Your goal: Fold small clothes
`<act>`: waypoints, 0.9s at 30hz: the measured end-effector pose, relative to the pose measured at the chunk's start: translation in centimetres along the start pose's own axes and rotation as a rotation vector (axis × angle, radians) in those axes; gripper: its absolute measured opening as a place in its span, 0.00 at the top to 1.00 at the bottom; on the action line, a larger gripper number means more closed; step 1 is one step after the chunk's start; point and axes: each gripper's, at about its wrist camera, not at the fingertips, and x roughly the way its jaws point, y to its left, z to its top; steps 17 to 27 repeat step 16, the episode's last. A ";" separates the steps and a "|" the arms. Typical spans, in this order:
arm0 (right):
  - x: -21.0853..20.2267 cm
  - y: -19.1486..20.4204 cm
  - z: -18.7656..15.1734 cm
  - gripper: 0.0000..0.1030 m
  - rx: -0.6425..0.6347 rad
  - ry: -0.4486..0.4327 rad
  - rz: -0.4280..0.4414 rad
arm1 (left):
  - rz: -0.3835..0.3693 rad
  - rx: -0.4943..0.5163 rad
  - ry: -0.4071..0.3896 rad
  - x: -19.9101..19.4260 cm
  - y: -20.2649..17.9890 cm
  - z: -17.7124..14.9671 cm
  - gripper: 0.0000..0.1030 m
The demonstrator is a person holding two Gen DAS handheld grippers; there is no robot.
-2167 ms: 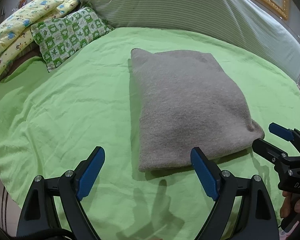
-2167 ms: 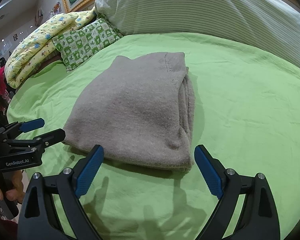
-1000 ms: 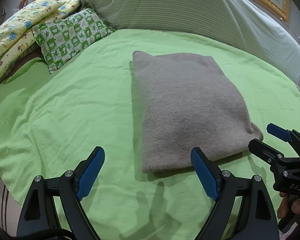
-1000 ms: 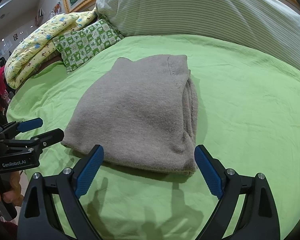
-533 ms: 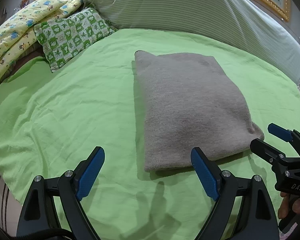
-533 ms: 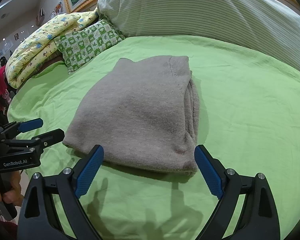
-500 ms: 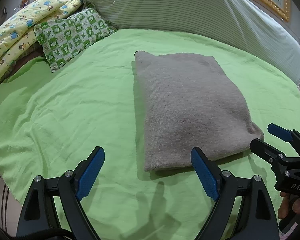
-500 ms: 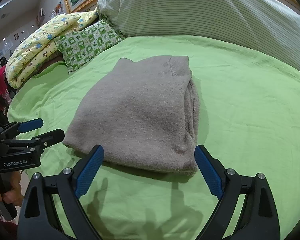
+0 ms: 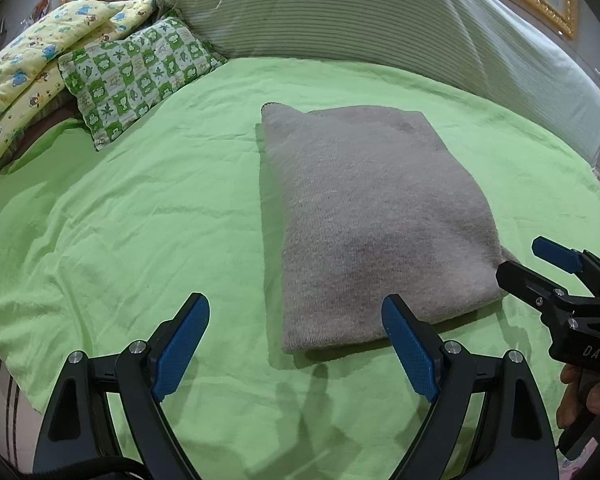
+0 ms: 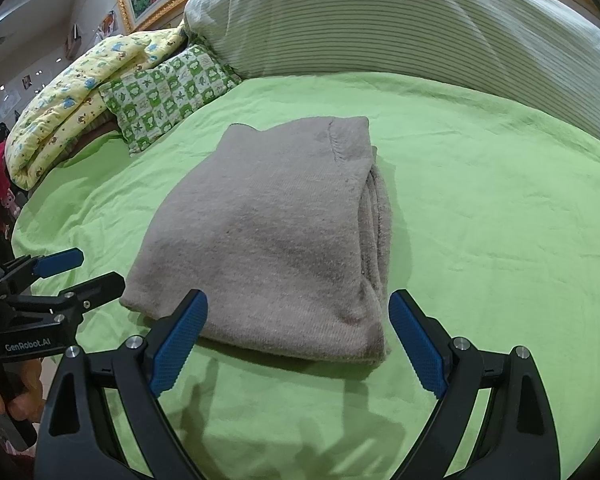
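The grey knit garment (image 9: 372, 220) lies folded into a neat rectangle on the green bed (image 9: 140, 220) (the folding looks finished); the left claw (image 9: 296, 344) and right claw (image 10: 298, 340) hover near it, spread wide, holding nothing.

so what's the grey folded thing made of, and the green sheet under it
The grey folded garment looks like a soft knit, perhaps wool or a blend: fine ribbed rows, fuzzy matte surface, thick stacked layers at its right edge. The green sheet looks like thin woven cotton or similar: matte, smooth, with fine creases. The exact fibre can't be told.
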 end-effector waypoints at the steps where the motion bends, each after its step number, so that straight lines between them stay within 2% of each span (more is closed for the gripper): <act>1: 0.0 -0.1 0.1 0.11 0.003 0.000 0.000 | -0.003 0.001 0.001 0.0 0.0 0.1 0.14; 16: 0.6 -0.8 1.2 0.11 0.034 0.007 -0.008 | 0.006 -0.034 0.009 0.8 1.3 2.0 0.14; 27: 0.6 -0.8 1.2 0.11 0.034 0.007 -0.008 | 0.006 -0.034 0.009 0.8 1.3 2.0 0.14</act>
